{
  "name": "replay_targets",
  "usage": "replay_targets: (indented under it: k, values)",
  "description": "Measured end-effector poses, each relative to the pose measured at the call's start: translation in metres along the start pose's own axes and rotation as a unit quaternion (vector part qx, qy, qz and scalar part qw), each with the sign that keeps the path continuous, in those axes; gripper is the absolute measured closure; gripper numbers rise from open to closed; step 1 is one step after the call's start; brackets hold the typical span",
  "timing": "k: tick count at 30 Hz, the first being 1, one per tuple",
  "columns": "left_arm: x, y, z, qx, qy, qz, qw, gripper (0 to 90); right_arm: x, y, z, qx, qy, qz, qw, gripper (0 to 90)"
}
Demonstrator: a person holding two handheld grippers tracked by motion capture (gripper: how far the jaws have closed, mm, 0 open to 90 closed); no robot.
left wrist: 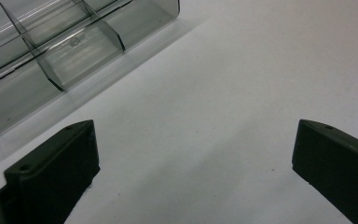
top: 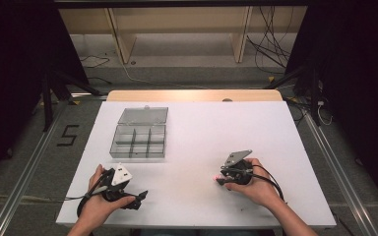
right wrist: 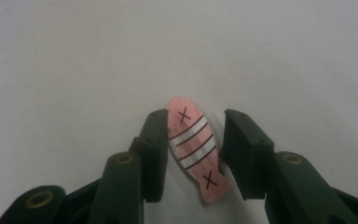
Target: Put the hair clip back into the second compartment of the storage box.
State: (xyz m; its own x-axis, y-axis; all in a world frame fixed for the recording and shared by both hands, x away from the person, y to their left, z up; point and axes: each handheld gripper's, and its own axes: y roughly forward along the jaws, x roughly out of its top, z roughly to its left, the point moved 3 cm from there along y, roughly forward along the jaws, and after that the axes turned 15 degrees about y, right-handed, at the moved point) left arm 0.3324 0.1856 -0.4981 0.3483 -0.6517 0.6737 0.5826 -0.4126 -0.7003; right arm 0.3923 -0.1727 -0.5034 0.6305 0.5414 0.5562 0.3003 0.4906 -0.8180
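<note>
The flat pink fish-shaped piece (right wrist: 193,147) lies between the right claw's (right wrist: 191,154) half-spread jaws, its long axis slanting across the gap, unpinched.

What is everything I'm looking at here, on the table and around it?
Fish-shaped piece: one, pink with white stripes and dark crosses, lying on the table between the right tool's jaws.
Compartment box: one, clear grey, lid open, far left of the table.
Table: one, white top with a wooden far edge.
Shelf: one, light wood, behind the table.
Cables: several, dark, on the floor.
Left tool: one, black, jaws wide apart.
Right tool: one, black, jaws beside the fish.
</note>
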Motion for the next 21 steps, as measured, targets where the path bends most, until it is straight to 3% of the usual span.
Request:
replay_targets:
  k: [6, 11, 12, 19, 21]
  values:
    - [0.0001, -0.0005, 0.0001, 0.001, 0.001, -0.001, 1.0000, 0.0, 0.0006, -0.0001, 0.0044, -0.006, -0.010, 0.009, 0.9999, 70.2]
    - [0.0004, -0.0005, -0.0006, 0.002, 0.004, -0.001, 1.0000, 0.0, 0.0004, -0.0012, 0.0054, -0.007, -0.020, 0.011, 0.9997, 71.9]
    - [0.0005, -0.0006, -0.0005, 0.002, 0.004, -0.001, 1.0000, 0.0, 0.0011, -0.0034, 0.0071, -0.010, -0.021, 0.006, 0.9997, 77.8]
    - [0.0006, -0.0009, -0.0004, 0.002, 0.005, -0.001, 1.0000, 0.1, 0.0000, -0.0067, 0.0096, 0.009, -0.026, 0.015, 0.9995, 85.1]
    - [0.0008, -0.0011, -0.0005, 0.001, 0.004, -0.001, 1.0000, 0.1, -0.0003, -0.0050, 0.0103, 0.004, -0.040, 0.017, 0.9991, 85.8]
